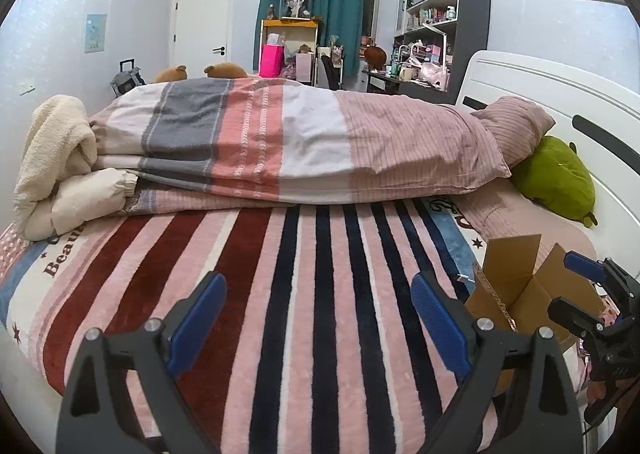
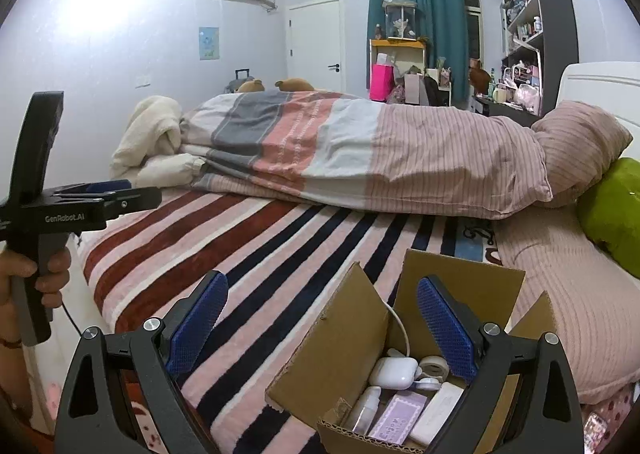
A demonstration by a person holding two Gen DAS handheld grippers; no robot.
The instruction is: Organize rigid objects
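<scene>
An open cardboard box [image 2: 340,346] stands on the striped blanket at the bed's near right; it also shows in the left wrist view [image 1: 516,286]. Inside lie a white earbud case [image 2: 393,372], a white bottle [image 2: 366,408], a purple card [image 2: 398,416], a white bar [image 2: 436,412], a tape roll [image 2: 434,366] and a white cable. My right gripper [image 2: 322,318] is open and empty, just above the box. My left gripper [image 1: 318,312] is open and empty over the bare blanket, left of the box. It shows from the side in the right wrist view [image 2: 108,190].
A folded striped duvet [image 1: 280,142] lies across the bed behind the blanket [image 1: 280,294]. A cream fleece [image 1: 60,158] sits at its left end, a pink pillow [image 1: 516,126] and green plush [image 1: 556,178] at the right by the white headboard [image 1: 560,94].
</scene>
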